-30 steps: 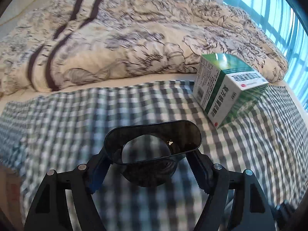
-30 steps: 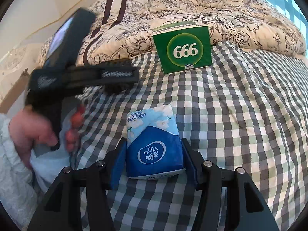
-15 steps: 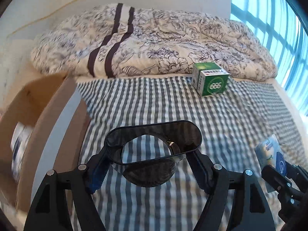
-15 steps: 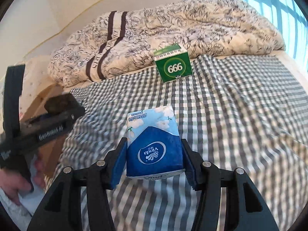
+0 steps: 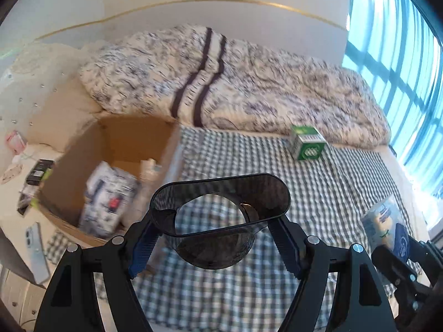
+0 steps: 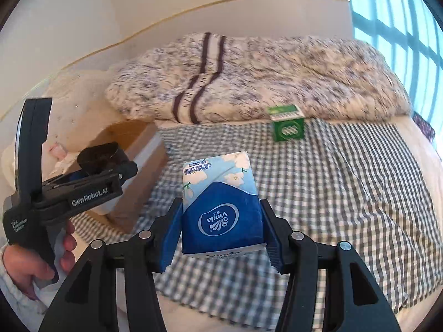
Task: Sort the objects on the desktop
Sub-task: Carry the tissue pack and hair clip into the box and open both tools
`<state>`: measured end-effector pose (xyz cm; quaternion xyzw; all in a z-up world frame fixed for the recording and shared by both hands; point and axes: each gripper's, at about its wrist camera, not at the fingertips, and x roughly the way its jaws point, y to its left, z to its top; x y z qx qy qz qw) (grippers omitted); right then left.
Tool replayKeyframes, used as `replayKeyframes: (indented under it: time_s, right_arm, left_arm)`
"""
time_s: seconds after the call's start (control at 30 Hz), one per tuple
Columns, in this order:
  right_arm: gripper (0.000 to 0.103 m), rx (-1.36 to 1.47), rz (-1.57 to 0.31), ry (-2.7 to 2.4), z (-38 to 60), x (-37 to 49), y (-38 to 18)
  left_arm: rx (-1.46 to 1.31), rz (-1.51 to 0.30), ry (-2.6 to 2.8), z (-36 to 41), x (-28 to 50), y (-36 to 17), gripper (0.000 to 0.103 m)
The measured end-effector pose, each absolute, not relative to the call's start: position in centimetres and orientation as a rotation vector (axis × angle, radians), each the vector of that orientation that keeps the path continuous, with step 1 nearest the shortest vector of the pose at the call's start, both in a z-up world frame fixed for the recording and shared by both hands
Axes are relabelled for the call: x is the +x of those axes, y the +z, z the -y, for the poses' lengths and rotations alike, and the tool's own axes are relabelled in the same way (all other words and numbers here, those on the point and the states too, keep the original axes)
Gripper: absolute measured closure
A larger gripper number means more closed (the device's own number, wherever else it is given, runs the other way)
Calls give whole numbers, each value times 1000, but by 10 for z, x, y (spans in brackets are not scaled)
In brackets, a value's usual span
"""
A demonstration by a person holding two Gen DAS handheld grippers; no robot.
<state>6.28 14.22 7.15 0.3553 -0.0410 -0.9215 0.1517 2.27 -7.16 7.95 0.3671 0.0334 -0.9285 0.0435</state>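
Note:
My left gripper (image 5: 216, 239) is shut on a dark see-through cup (image 5: 221, 199) with an oval rim, held in the air above the checked bed sheet (image 5: 277, 166). Just left of it stands an open cardboard box (image 5: 133, 138) with packets inside. My right gripper (image 6: 221, 238) is shut on a blue and white Vinda tissue pack (image 6: 221, 204), also lifted over the sheet. The pack (image 5: 387, 224) shows at the right edge of the left wrist view. A green box (image 6: 288, 127) marked 666 rests on the sheet by the duvet, far from both grippers. A hand (image 6: 27, 265) carries the left gripper (image 6: 108, 171).
A flowered duvet (image 5: 249, 83) with two dark stripes is heaped along the far side of the bed. A window (image 5: 401, 55) fills the right. Left of the cardboard box, a pale bedside surface holds a phone (image 5: 37, 249) and small items.
Both grippers have risen and drawn back from the bed with their loads. The green box has shrunk into the distance, and the cardboard box has come into the left wrist view.

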Motion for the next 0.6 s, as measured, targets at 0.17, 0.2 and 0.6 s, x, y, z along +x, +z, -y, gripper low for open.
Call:
replayKeyframes:
  time_s: [0.17, 0.2, 0.6]
  right_arm:
    - [50, 963, 73, -2582, -88, 60, 88]
    - [50, 955, 64, -2559, -74, 56, 90]
    - [50, 955, 13, -2343, 68, -34, 83]
  left_arm:
    - [1072, -116, -2796, 125, 24, 96, 25]
    - [1068, -119, -2783, 135, 23, 97, 25]
    - [1084, -168, -2616, 243, -13, 66, 25]
